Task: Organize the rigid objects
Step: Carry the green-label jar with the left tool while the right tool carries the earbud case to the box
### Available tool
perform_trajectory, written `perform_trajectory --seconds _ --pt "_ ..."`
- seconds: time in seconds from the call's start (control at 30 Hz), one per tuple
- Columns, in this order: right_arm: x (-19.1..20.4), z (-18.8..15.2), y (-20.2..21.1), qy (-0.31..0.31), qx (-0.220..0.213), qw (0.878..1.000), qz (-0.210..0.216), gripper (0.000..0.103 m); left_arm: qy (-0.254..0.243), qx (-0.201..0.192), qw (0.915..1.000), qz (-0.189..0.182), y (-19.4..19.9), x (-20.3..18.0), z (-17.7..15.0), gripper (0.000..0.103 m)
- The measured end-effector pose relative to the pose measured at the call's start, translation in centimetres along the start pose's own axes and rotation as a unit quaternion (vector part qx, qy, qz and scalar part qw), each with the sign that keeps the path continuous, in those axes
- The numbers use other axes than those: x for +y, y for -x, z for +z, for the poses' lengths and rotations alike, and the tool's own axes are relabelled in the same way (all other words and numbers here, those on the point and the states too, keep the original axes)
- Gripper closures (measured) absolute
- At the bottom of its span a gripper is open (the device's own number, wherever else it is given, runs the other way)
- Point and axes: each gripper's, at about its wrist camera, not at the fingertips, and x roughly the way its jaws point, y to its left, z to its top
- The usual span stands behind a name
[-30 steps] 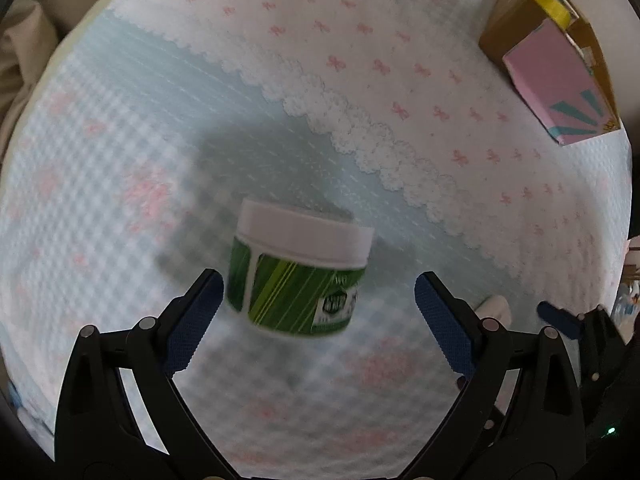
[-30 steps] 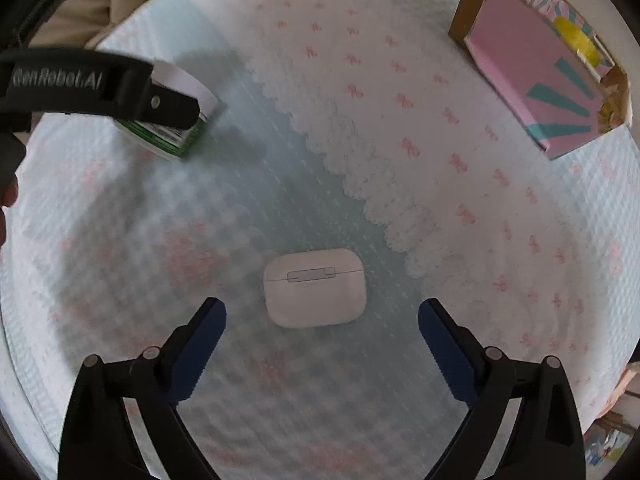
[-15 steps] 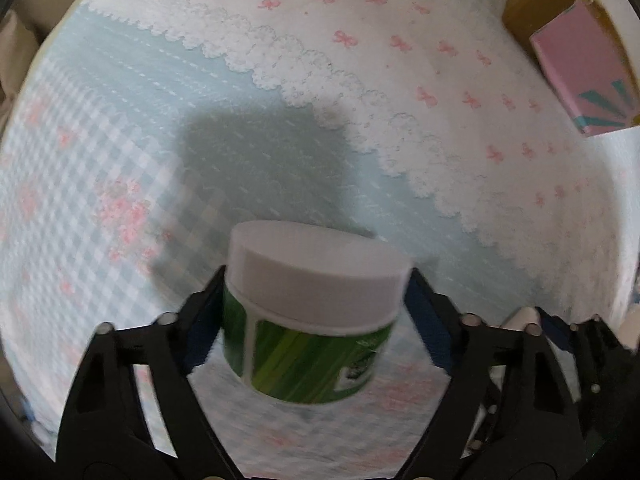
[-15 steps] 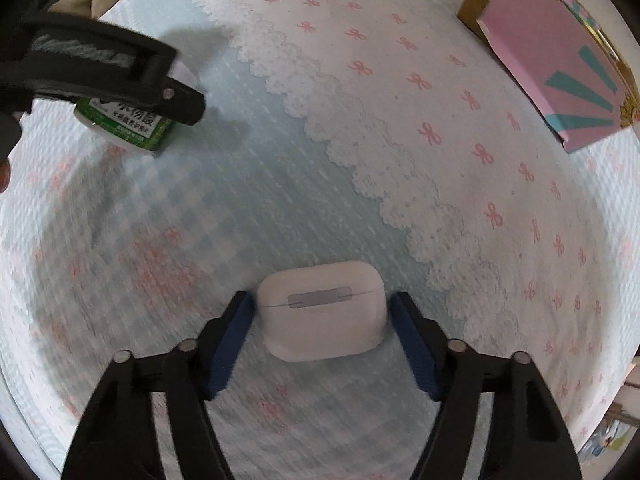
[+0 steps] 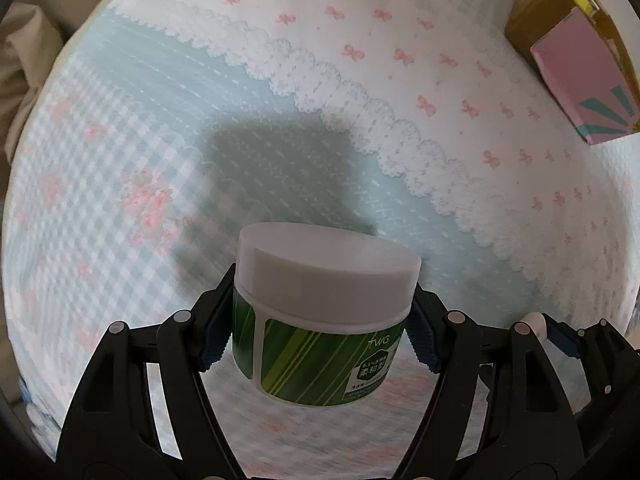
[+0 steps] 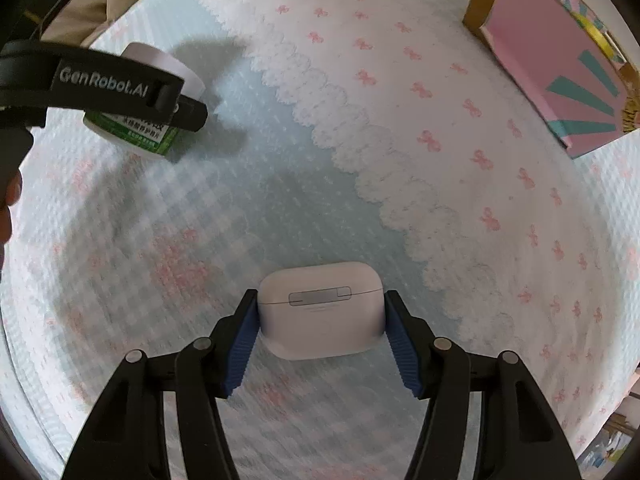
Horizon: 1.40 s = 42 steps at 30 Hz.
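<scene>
My left gripper (image 5: 320,332) is shut on a green-labelled jar (image 5: 320,320) with a white lid; its blue pads press both sides of the jar. The jar also shows in the right wrist view (image 6: 136,128), partly hidden behind the left gripper's black arm. My right gripper (image 6: 322,332) is shut on a white earbud case (image 6: 322,310), hinge side facing the camera, with a pad on each end. Both objects seem to hang just above the patterned cloth (image 6: 360,120).
A pink and teal cardboard box stands at the far right in the left wrist view (image 5: 576,64) and in the right wrist view (image 6: 552,56). Beige fabric (image 5: 24,64) lies past the cloth's left edge. My right gripper's tip (image 5: 560,336) shows low right in the left wrist view.
Both grippers moved forward and closed: the left onto the jar, the right onto the earbud case. Both were open around them one second ago.
</scene>
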Motion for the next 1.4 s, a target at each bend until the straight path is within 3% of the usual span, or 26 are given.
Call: perform_trajectory --seconds 0.2,0.47,0.63,0.73,0.83,1.1,1.4 --pt "-1.7 -0.2 2.8 -0.003 -0.016 1.000 0.015 0.046 0.036 -0.022 0.9991 -0.003 3.2 -1.0 -0.6 0.033" --pt "-3.8 0.1 9.5 0.016 -0.051 0.998 0.043 0.046 0.076 -0.069 0.9947 -0.001 11.7 -2.2 -3.9 0.033" --pt "-5.0 1.0 15.2 0.052 -0.081 0.993 0.073 0.046 0.105 -0.101 0.9894 0.000 17.6 -3.5 -5.8 0.033" --pt "-5.6 1.2 18.1 0.075 -0.073 0.989 0.103 0.046 0.135 -0.119 0.9835 -0.014 20.5 -4.4 -6.8 0.033" --pt "-6.3 1.4 20.3 0.111 -0.071 0.986 0.104 0.046 0.157 -0.138 0.9777 -0.021 23.4 -5.9 -7.2 0.033" --pt "-11.3 3.3 25.2 0.115 -0.046 0.982 0.139 0.046 0.169 -0.177 0.9688 -0.037 28.2 -11.1 -5.7 0.033" --pt "-19.8 9.0 28.3 0.119 -0.040 0.979 0.160 0.046 0.197 -0.192 0.9612 -0.024 30.6 -17.0 -1.0 0.033"
